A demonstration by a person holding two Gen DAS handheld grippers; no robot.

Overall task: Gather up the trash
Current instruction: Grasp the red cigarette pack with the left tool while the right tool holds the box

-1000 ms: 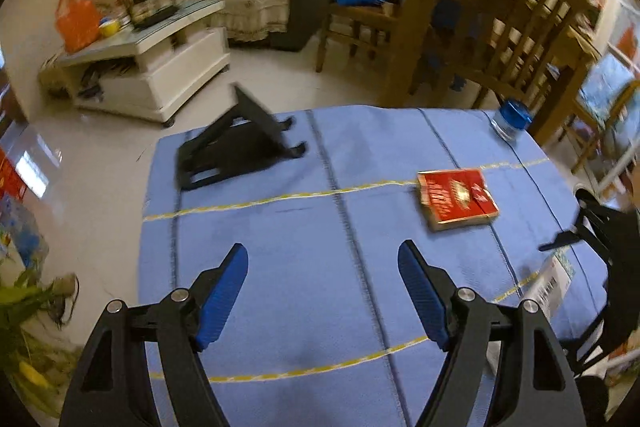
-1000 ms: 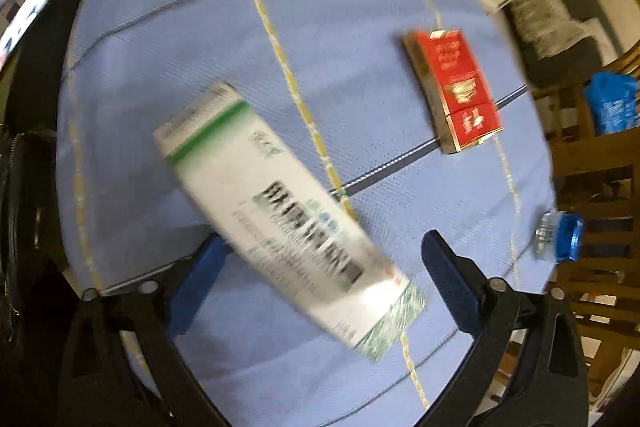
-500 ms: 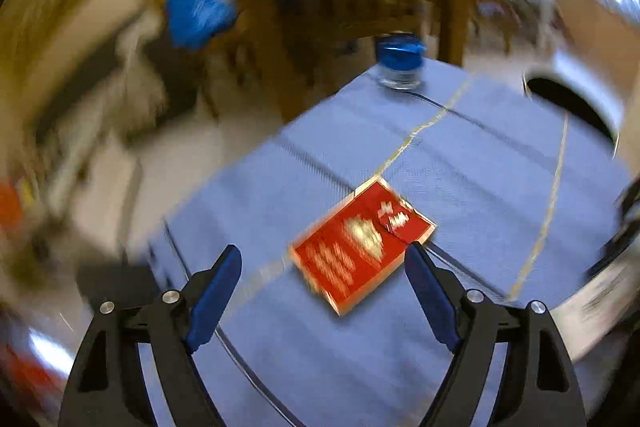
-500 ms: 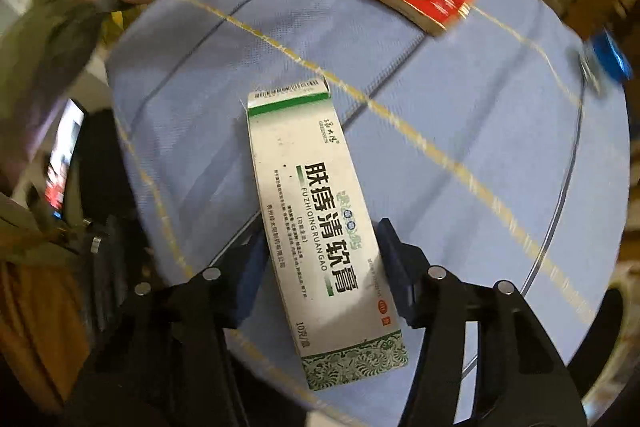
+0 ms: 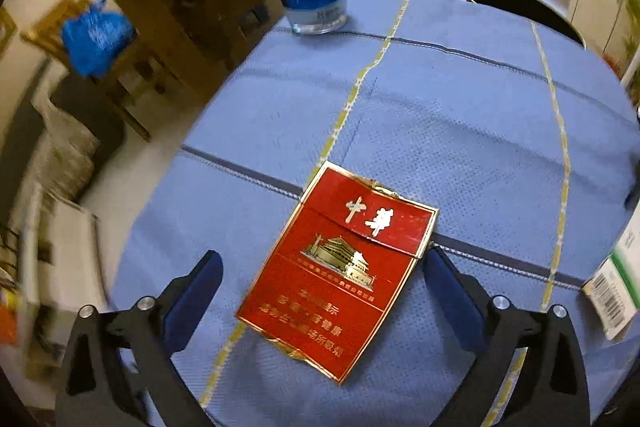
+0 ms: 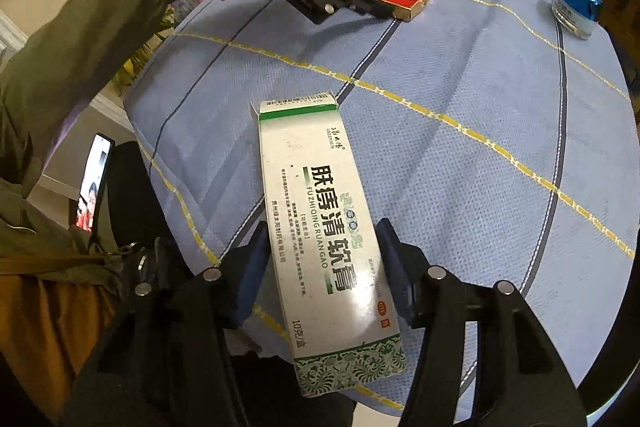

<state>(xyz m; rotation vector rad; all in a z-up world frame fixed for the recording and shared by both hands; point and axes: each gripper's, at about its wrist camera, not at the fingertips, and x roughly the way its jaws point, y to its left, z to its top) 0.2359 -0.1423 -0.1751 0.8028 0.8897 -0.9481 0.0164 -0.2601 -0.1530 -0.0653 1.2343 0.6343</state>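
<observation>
Right tongs (image 6: 322,267) have just clamped on the white ointment box (image 6: 328,239) at the near edge of the surface (image 6: 460,87), while left tongs (image 5: 316,291), just spread wide, straddle the red cigarette pack (image 5: 340,267), so both pickups look imminent.

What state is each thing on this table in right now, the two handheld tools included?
Red cigarette pack: lying flat, lid shut, corners crumpled, between the left tool's open fingers.
Left tool: open wide, has just been opening, not gripping.
White ointment box: lying flat, far end flap ajar.
Right tool: closed on the ointment box.
Blue-lidded jar: upright, lid on.
</observation>
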